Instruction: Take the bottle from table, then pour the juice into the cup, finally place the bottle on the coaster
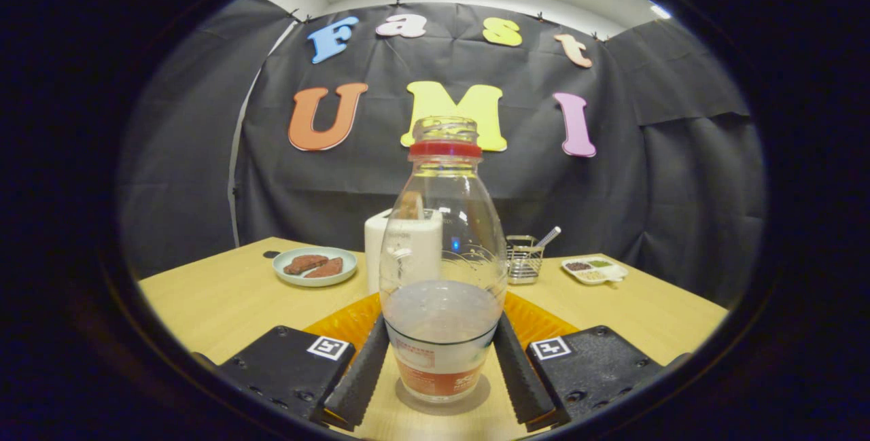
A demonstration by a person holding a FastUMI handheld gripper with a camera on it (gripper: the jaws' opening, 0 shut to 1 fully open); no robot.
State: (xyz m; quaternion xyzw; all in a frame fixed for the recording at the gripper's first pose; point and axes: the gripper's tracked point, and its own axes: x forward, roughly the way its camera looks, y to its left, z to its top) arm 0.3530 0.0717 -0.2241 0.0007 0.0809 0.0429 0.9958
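Between the fingers (pixel 442 373): clear bottle (pixel 442 278) upright on the table (pixel 224 298), cloudy juice filling its lower part, cap off. Jaws flank its base; firm contact unclear. Orange coaster (pixel 346 322) just behind it. Beyond: plate (pixel 315 267) with two brown pieces, wire basket (pixel 524 259), tray (pixel 594 270) of small foods, white toaster (pixel 404 244).

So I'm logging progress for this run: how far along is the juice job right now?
Nothing looks finished. The clear plastic bottle with a red neck ring stands upright on the wooden table, uncapped and partly filled with pale juice. In hand: the gripper brackets its base, fingers at both sides. Left: lifting, pouring, then setting it on the orange ribbed coaster just behind.
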